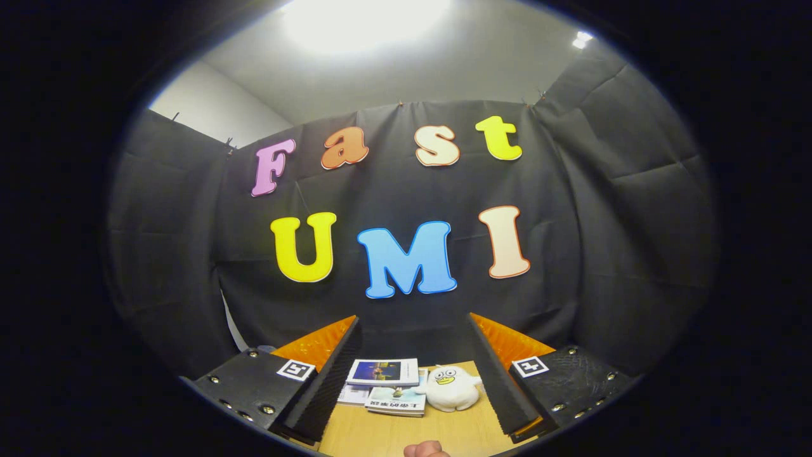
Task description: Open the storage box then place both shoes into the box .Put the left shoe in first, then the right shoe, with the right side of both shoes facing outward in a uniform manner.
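Note:
My gripper (412, 374) is held level above a wooden table (380, 435), its two black fingers with orange backs spread wide apart and nothing between them. The left finger (327, 381) and right finger (498, 377) frame a small patch of the tabletop. Neither a storage box nor any shoe is in view here.
Beyond the fingers lies a small stack of booklets (386, 384) with a white plush duck toy (451, 387) beside it on the right. A fingertip of a person's hand (426, 449) pokes up at the table's near edge. The black cloth booth wall rises behind.

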{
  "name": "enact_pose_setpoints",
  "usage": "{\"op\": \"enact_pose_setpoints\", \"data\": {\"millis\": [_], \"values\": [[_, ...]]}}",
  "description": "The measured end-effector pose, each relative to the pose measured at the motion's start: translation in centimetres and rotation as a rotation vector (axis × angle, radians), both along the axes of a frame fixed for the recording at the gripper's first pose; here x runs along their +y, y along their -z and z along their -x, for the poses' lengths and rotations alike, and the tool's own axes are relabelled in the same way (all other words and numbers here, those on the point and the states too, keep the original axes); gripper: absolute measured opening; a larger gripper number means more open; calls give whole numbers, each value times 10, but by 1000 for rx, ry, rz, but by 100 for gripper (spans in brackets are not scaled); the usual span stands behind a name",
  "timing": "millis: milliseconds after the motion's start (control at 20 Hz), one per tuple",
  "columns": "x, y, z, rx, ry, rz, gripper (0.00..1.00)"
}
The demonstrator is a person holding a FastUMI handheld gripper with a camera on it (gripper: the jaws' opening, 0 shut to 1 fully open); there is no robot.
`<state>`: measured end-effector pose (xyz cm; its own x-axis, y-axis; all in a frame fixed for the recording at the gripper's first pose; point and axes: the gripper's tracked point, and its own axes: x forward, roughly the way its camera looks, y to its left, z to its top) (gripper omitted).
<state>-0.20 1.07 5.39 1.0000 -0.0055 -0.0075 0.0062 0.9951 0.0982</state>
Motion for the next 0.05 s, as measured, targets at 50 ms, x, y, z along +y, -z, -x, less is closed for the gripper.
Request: {"op": "enact_pose_setpoints", "data": {"millis": [50], "values": [[-5,5,0,8,6,1,97]]}}
